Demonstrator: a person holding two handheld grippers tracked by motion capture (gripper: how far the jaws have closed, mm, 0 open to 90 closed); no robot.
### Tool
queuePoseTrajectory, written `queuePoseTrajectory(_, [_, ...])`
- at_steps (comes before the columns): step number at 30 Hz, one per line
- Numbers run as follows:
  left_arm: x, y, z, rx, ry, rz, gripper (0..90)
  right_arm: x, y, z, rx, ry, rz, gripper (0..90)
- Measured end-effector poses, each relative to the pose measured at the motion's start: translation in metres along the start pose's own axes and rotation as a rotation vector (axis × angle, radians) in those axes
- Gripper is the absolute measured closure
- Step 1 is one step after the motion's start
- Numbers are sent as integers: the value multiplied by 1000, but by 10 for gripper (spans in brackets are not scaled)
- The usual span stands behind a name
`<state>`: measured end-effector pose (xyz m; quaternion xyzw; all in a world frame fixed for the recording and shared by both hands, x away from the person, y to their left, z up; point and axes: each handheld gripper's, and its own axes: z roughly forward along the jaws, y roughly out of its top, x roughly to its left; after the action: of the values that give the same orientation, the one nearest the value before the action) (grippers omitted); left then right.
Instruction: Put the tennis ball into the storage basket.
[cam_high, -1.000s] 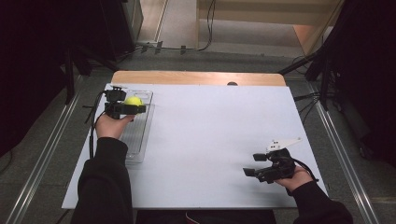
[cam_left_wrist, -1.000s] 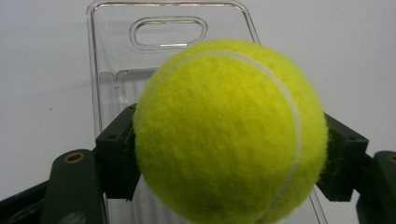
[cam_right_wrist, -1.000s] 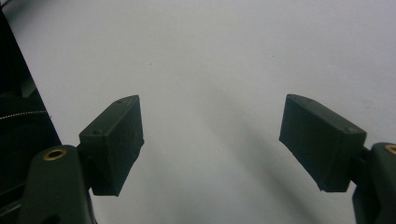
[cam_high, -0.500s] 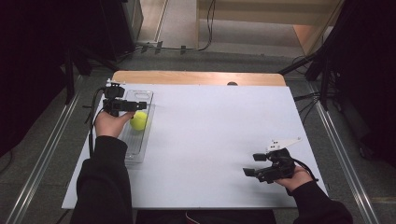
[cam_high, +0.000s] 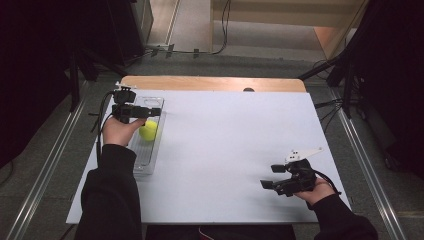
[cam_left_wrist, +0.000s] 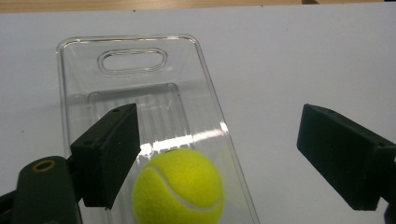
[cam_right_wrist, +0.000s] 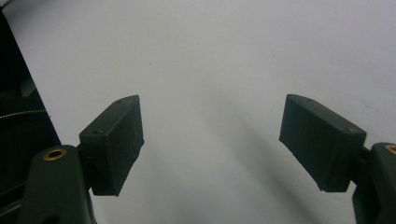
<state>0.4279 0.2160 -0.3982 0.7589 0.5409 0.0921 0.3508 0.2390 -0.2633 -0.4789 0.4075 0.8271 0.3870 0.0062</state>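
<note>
Yellow-green felt marks the ball (cam_left_wrist: 177, 186), which rests in the clear plastic tray (cam_left_wrist: 135, 60) at the left edge of the white table (cam_high: 235, 140), near the tray's middle. The left hand-held gripper (cam_high: 150, 112) hangs just above the ball with jaws spread wide, gripping nothing; the ball sits beside its left jaw without visible contact. The right hand-held gripper (cam_high: 270, 176) is well apart at the table's near right, jaws likewise wide and empty.
</note>
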Motion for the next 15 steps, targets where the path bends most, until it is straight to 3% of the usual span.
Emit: queuePoseTrajectory(15, [-23,2,0,5,-83,48,141,0,0,0,-1,2,-4,197])
